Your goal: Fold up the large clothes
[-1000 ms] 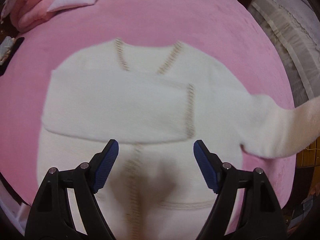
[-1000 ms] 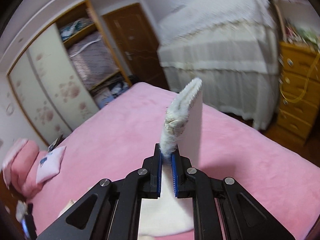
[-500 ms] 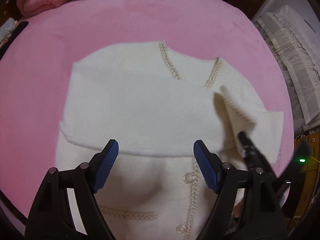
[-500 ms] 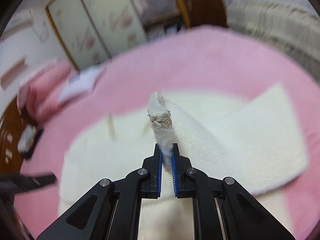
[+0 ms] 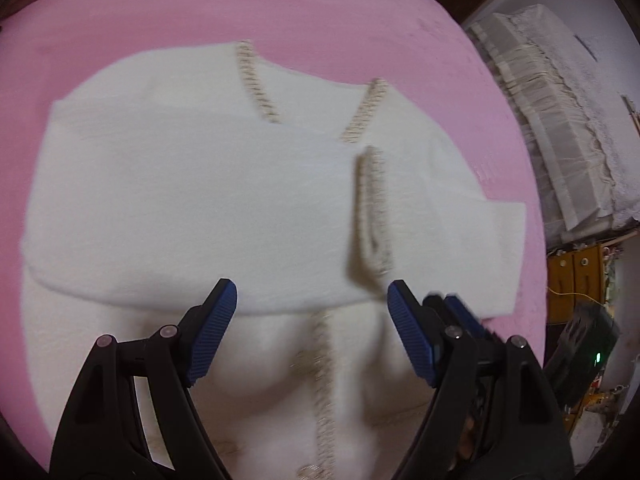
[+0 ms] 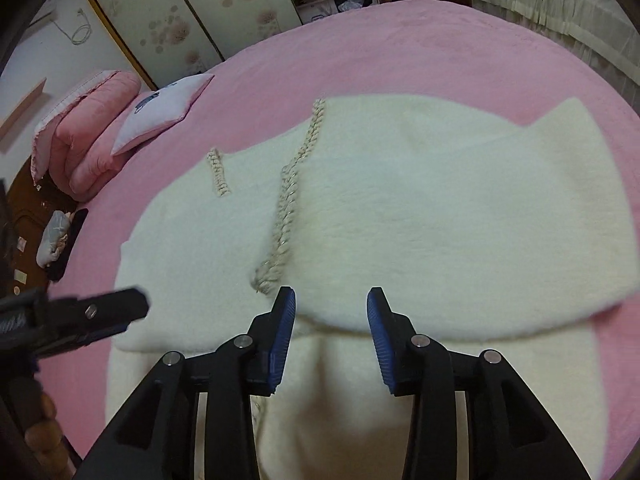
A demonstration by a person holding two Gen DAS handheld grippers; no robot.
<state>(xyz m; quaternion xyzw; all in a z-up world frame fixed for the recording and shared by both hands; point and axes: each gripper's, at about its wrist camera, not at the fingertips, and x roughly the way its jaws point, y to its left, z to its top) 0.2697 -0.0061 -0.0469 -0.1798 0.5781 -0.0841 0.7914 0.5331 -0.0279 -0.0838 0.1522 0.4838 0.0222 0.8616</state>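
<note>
Cream cardigan (image 6: 400, 208) lies flat on the pink bed (image 6: 360, 48), both sleeves now crossed over the chest. My right gripper (image 6: 331, 336) has just opened and dropped the second sleeve (image 6: 460, 232); left gripper (image 5: 312, 332) hangs open, empty. Body fold comes next, I judge.

Both tools, left (image 5: 312, 332) and right (image 6: 331, 336), have black triangular cut-out arms, silver rivets and ribbed blue pads (image 6: 282, 334), filling the frames' lower centre.
</note>
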